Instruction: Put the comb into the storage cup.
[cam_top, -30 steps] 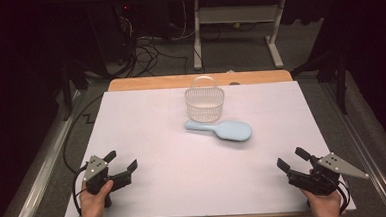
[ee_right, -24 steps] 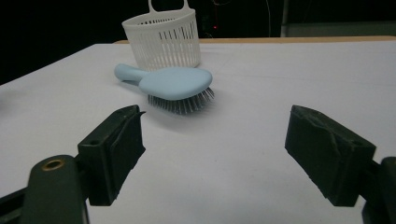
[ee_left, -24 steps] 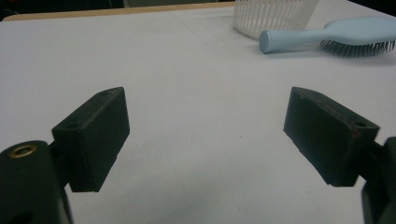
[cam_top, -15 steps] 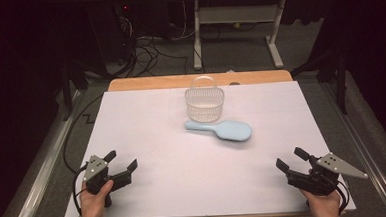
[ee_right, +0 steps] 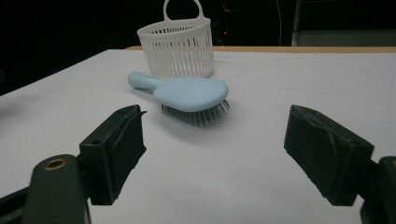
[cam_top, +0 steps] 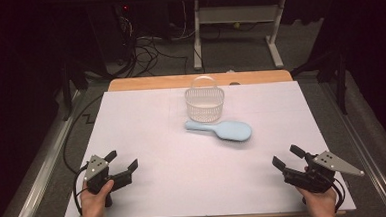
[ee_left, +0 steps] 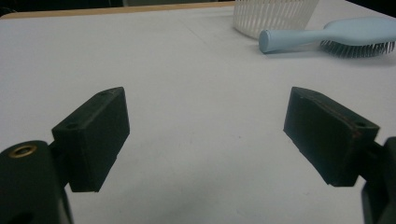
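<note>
Start position, as I saw it. My left claw [cam_top: 122, 162] and right claw [cam_top: 286, 156] rested at the near corners of the white worktop [cam_top: 147, 126], each gaping wide and holding nothing. The pale blue hairbrush [cam_top: 221, 130] lay bristles down near the centre, its handle end just beside the white slatted basket [cam_top: 205, 103], which stood upright behind it.

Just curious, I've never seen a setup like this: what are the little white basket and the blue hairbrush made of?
Basket: looks like moulded white plastic, judging by its thin, even slats and one-piece loop handle; matte.
Hairbrush: its pale blue back and handle look like smooth plastic with a soft sheen; the bristles underneath are fine dark pins with pale tips, and I can't tell whether these are plastic or metal.
</note>
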Motion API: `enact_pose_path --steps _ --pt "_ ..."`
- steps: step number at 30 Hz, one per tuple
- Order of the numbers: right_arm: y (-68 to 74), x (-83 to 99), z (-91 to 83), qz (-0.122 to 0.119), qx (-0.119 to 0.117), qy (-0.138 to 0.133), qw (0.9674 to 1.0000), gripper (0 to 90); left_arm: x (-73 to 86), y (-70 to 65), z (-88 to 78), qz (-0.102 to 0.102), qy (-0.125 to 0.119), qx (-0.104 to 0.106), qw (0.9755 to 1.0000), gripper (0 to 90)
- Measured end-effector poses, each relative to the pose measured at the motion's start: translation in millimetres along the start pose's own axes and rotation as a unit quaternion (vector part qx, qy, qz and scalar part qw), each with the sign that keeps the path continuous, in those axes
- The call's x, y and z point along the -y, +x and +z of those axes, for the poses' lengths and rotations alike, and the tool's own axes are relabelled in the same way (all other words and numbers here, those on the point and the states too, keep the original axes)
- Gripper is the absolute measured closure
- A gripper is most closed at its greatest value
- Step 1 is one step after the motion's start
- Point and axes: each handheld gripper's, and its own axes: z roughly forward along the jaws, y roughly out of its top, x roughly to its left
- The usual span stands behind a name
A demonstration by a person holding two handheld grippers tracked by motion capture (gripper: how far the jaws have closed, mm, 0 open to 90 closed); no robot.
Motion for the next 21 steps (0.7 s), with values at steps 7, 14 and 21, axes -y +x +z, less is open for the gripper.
enact_pose_path --steps 7,14,21 --pt "3.3 -2.1 4.5 -0.002 0.000 -0.004 1.0000 21.5 -0.3 -0.8 -0.5 0.001 -0.001 0.003 1.0000 15.3" --pt "9.9 -4.2 10.8 -0.017 -0.006 -0.003 0.9998 22.6 0.0 -0.6 1.2 0.001 0.001 0.003 1.0000 15.3" --pt "13.1 -5.6 17.8 -0.018 -0.011 -0.002 0.9998 23.3 -0.2 -1.1 2.2 0.004 0.003 0.004 1.0000 15.3"
